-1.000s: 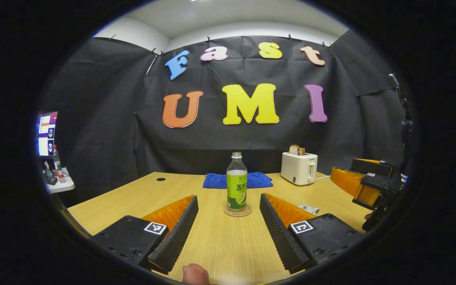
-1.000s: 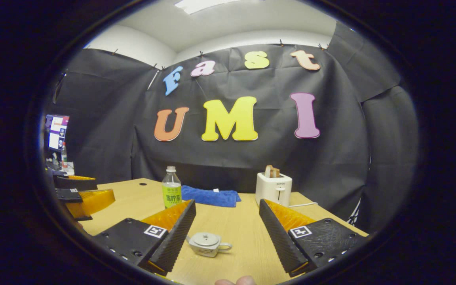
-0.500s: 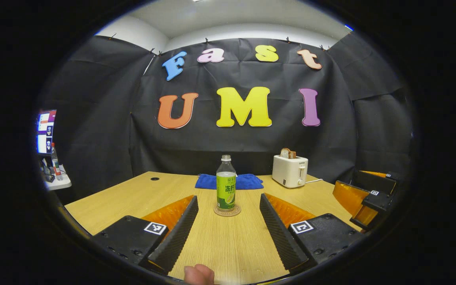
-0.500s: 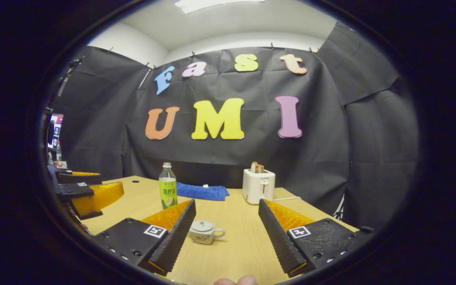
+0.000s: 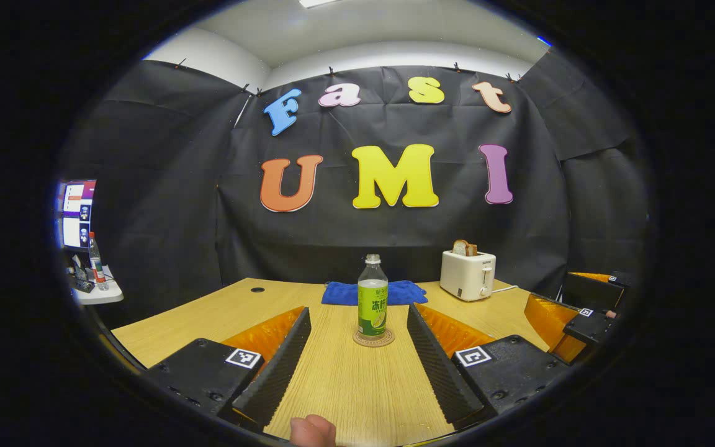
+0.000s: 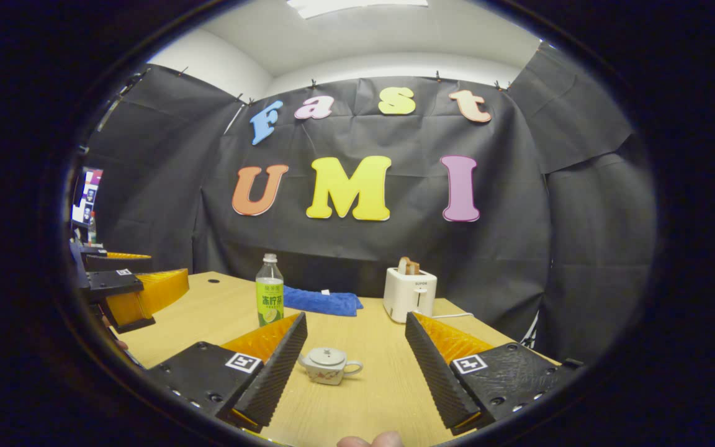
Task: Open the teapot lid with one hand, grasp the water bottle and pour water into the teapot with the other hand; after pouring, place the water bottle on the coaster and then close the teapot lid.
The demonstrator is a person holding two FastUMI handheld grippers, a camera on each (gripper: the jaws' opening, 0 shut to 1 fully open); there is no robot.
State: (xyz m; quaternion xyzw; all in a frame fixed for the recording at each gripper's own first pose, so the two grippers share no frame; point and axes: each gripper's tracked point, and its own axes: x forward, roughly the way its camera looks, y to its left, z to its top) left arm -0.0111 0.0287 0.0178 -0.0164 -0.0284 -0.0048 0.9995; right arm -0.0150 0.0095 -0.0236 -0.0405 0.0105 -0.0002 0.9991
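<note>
A clear water bottle (image 5: 372, 300) with a green label stands upright on a round coaster (image 5: 373, 339) in the middle of the wooden table (image 5: 345, 391). My left gripper (image 5: 357, 366) is open and held back from the bottle, which lines up between its fingers. In the right gripper view a small white teapot (image 6: 329, 365) with its lid on sits on the table, just ahead of my open right gripper (image 6: 354, 363). The bottle (image 6: 269, 300) stands farther back on the left there. The left gripper (image 6: 140, 295) shows at the left edge, and the right gripper (image 5: 575, 313) at the right edge of the left gripper view.
A blue cloth (image 5: 375, 292) lies behind the bottle near the back wall. A white toaster (image 5: 468, 275) with bread in it stands at the back right, its cord trailing on the table. A side shelf with a screen (image 5: 75, 214) and a small bottle is off to the left.
Both grippers have drawn back from the table's middle and stay open. The bottle and the teapot now look smaller and farther off. Neither object has moved.
</note>
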